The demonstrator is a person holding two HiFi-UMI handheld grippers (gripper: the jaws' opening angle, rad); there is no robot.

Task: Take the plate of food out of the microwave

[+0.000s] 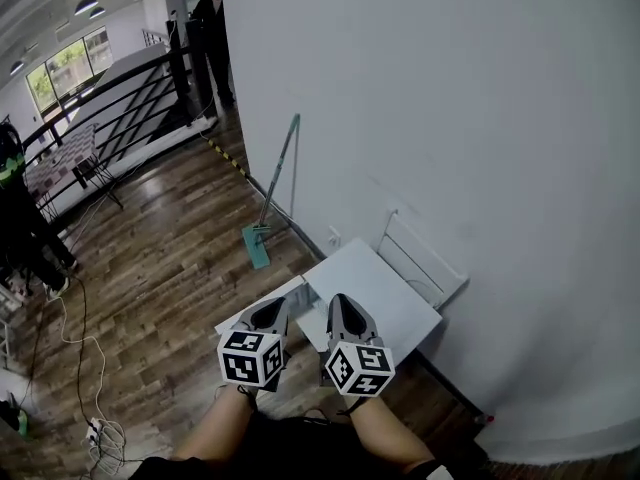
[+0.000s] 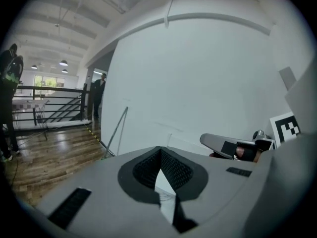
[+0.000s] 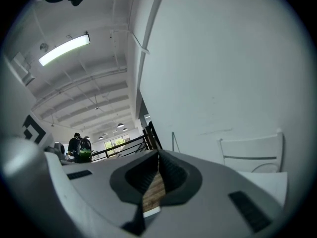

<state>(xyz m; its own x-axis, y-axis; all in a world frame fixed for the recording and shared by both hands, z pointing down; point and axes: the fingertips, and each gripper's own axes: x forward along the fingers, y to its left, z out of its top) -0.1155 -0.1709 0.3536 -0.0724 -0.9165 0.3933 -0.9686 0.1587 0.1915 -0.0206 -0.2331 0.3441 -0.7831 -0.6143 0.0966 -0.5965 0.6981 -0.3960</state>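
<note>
Left gripper and right gripper, both clenched and empty, hang level over a white chair's near edge; no microwave or plate shows anywhere, so bearing and nearer hand cannot be judged.

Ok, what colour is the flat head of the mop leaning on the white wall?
Teal, the flat mop head; clearest in the head view.
</note>
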